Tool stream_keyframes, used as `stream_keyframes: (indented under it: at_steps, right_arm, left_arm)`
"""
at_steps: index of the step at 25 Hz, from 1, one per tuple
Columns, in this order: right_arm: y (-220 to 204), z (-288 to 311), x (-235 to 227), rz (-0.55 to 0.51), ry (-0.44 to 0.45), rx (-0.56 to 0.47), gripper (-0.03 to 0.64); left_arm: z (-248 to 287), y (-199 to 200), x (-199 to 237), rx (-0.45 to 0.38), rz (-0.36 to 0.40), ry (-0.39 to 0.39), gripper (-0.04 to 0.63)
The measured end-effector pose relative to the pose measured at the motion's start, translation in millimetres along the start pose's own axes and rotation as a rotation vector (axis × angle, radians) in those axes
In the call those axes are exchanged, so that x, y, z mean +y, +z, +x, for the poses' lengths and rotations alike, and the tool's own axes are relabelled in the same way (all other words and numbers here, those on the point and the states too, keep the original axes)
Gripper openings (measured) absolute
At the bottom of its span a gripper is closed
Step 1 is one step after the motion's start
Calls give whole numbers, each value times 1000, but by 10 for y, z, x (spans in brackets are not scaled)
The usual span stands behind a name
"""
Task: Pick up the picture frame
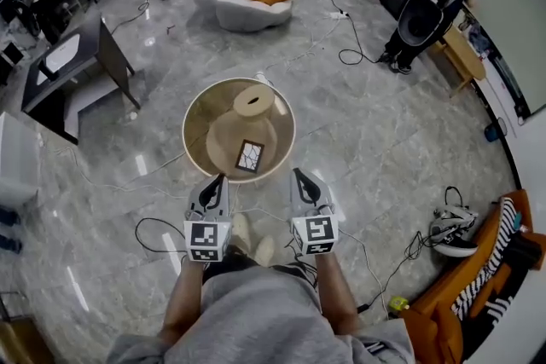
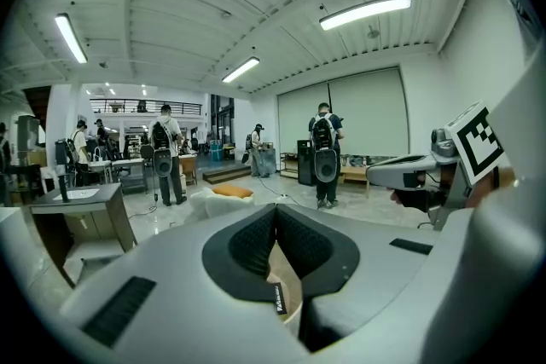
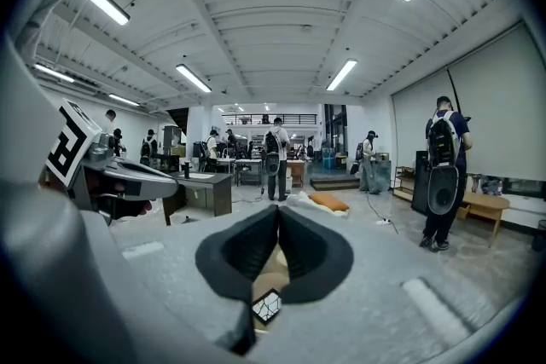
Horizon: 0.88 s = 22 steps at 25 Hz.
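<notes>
Hovering side by side at the near rim of the round table (image 1: pixel 193 151), both grippers point at it and slightly downward. Neither touches anything on it.

Left gripper (image 1: pixel 217 182): its own view shows the two dark padded jaws meeting at the tips, with nothing between them. Empty.

Right gripper (image 1: pixel 299 178): same condition in its own view, pads pressed together at the tips, nothing held.

Picture frame (image 1: pixel 249 156): small, with a dark border and a white face crossed by dark crack-like lines. It sits on the near part of the tabletop, ahead of and between the two grippers, apart from both. It lies at the foot of a beige mound (image 1: pixel 237 130); whether flat or leaning on it, I cannot tell. In the right gripper view the frame shows just below the closed jaws.

A tan disc (image 1: pixel 253 101) lies further back on the table.

Surroundings: grey tiled floor (image 1: pixel 375 141) with loose cables, and a white floor cushion (image 1: pixel 243 11) well beyond the table.
</notes>
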State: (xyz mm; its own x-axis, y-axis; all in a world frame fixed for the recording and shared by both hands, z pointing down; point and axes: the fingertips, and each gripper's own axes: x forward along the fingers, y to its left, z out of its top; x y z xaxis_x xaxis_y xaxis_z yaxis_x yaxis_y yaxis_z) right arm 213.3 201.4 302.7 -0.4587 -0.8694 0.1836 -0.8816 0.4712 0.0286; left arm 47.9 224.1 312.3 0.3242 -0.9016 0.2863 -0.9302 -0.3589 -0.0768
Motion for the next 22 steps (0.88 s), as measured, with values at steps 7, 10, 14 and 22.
stream_keyframes:
  at_steps: [7,10,14,22]
  right_arm:
    - [119,316,-69,-19,-4,6,0]
    - [200,509,-43,-26,-5,8,0]
    - [293,774,12,-36,-7,12,0]
    - [475,1150,181,-46,-28,-1,0]
  left_arm:
    - [288,103,188,-5,-2,-16,18]
    - [404,169,352,-14,-3,-20,18]
    - [547,261,606,-27,0,-21,18]
    - [728,362,1040,-47,8,-41,18]
